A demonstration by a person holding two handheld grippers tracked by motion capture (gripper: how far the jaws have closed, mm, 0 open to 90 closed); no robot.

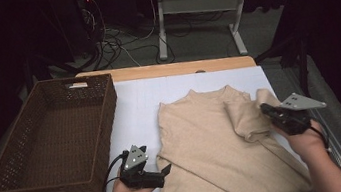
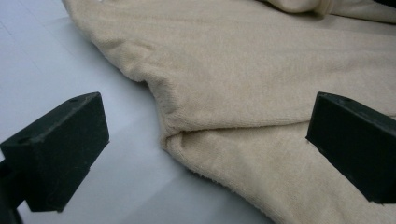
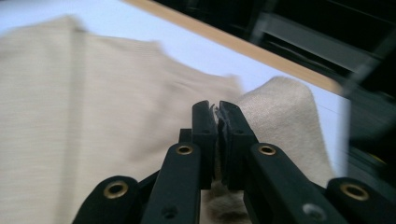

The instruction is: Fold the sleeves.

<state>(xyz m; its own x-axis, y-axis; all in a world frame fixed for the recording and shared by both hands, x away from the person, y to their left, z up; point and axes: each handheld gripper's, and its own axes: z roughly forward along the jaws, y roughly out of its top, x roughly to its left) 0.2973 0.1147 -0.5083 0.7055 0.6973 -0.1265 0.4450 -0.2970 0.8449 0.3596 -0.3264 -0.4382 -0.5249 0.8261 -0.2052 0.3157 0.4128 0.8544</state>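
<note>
**Beige knit mid-fold as right gripper lifts a sleeve**

Beige and soft, the sweater [image 1: 225, 143] lies flat across the lower centre of the high view, on the white sheet [image 1: 139, 105] that covers the counter [image 1: 165, 69]. We have the right gripper [image 1: 265, 109] at centre right of that frame, its jaws pinched tight on the sleeve [image 1: 247, 115], which is folded in over the chest; the right gripper view shows a sliver of fabric caught between the closed pads. Our left gripper [image 1: 166, 169] sits at the lower left edge of the garment with its jaws spread wide, holding nothing, the sweater's side fold lying between and ahead of them in the left gripper view. A brown wicker basket [image 1: 4, 187] stands at the left of the frame, just off the sheet's edge.

From here we judge the chief risk to be the thin pinch slipping, which would drop the sleeve in a crooked heap. Pulling too far across could also drag the whole body out of line, since the open left gripper pins nothing down.
</note>
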